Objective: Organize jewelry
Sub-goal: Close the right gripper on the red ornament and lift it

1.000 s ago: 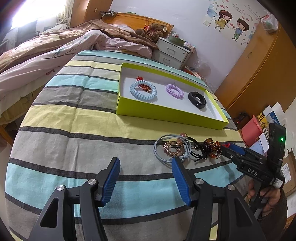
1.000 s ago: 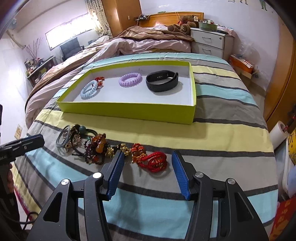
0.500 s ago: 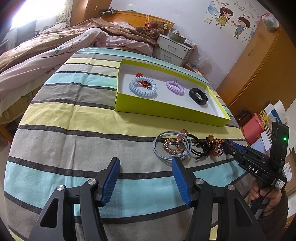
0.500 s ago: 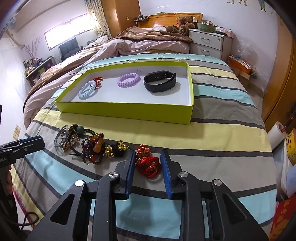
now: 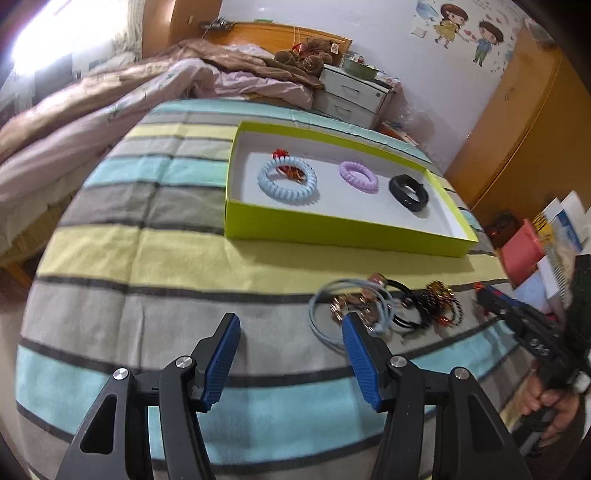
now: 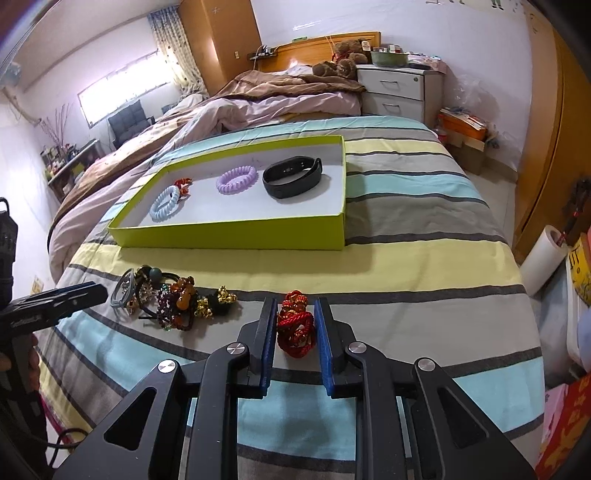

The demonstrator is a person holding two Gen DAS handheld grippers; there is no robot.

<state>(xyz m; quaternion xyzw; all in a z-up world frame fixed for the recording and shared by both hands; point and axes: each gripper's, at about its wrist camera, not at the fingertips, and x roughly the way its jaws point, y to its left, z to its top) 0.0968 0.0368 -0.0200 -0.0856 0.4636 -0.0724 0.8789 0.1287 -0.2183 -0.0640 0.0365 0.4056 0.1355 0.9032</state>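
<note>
Red bracelet gripped on striped bed
The red bracelet (image 6: 296, 325) is pinched between the right gripper (image 6: 295, 325)'s just-closed jaws, at 12 o'clock.

A home bedroom: rumpled duvet (image 6: 258, 107) at upper centre, wooden headboard (image 6: 325, 42) behind, drawer nightstand (image 6: 397, 90) to its right, cartoon wall stickers (image 5: 465, 31) upper right.

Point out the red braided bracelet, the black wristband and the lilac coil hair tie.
red braided bracelet (image 6: 295, 326): right wrist view, on its knotted cords.
black wristband (image 6: 291, 178): right wrist view, on the band's near side.
lilac coil hair tie (image 5: 357, 177): left wrist view, on its near coil.
</note>
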